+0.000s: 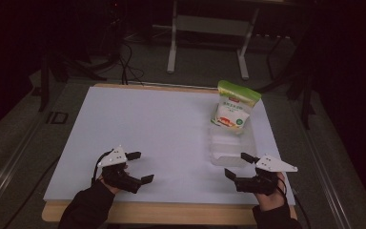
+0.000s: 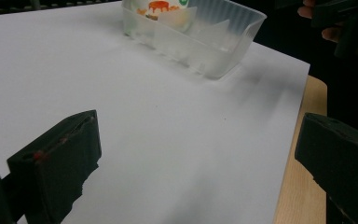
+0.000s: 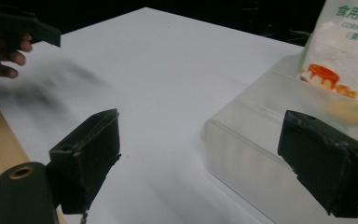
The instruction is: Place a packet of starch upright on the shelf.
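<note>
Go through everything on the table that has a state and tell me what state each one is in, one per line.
Left hand-held gripper: open, holding nothing, above the white sheet.
Right hand-held gripper: open, holding nothing, beside the container's near end.
Clear plastic container: upright, no lid on it, resting on the white sheet.
Starch bag: sealed, standing tilted at the container's far end.
White sheet: lying flat on the wooden table.

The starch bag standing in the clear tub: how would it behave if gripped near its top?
The bag looks soft, so it would probably crumple and sag. It leans in the translucent tub, so it may tip. Glossy film could slip.
</note>
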Demonstrator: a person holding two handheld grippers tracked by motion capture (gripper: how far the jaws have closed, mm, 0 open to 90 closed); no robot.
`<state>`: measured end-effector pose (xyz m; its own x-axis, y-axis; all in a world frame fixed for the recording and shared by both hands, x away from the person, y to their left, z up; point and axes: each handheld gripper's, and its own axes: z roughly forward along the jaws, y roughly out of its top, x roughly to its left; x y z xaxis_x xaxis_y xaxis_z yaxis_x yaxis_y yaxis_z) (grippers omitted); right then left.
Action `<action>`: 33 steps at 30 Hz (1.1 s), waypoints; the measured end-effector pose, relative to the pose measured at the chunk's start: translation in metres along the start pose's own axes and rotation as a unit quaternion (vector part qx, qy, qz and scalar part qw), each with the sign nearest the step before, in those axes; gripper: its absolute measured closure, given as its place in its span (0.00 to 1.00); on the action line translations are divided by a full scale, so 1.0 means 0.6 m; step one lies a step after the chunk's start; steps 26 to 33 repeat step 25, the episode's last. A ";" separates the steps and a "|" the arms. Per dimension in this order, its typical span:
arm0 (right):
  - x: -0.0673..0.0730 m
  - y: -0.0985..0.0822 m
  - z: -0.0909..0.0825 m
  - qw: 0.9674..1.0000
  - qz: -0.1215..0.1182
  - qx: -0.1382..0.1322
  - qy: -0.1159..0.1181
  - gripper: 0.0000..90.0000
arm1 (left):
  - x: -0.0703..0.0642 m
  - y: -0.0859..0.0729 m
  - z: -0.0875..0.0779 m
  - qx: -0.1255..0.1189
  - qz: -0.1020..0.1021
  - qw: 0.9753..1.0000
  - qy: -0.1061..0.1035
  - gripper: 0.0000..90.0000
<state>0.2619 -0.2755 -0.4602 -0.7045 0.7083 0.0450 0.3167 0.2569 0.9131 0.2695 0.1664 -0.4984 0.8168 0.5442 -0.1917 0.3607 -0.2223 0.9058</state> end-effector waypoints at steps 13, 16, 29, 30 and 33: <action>0.002 -0.020 -0.010 0.999 -0.030 0.012 -0.022 0.14 | 0.002 -0.006 0.003 0.005 -0.003 1.000 -0.001 0.01; 0.002 -0.020 -0.009 0.999 -0.032 0.012 -0.021 0.14 | 0.002 -0.006 0.003 0.010 -0.001 1.000 0.003 0.01; 0.001 -0.021 -0.009 0.999 -0.032 0.012 -0.024 0.14 | -0.001 -0.007 0.007 0.019 0.013 1.000 0.006 0.01; 0.001 -0.021 -0.009 0.999 -0.032 0.012 -0.024 0.14 | -0.001 -0.007 0.007 0.019 0.013 1.000 0.006 0.01; 0.001 -0.021 -0.009 0.999 -0.032 0.012 -0.024 0.14 | -0.001 -0.007 0.007 0.019 0.013 1.000 0.006 0.01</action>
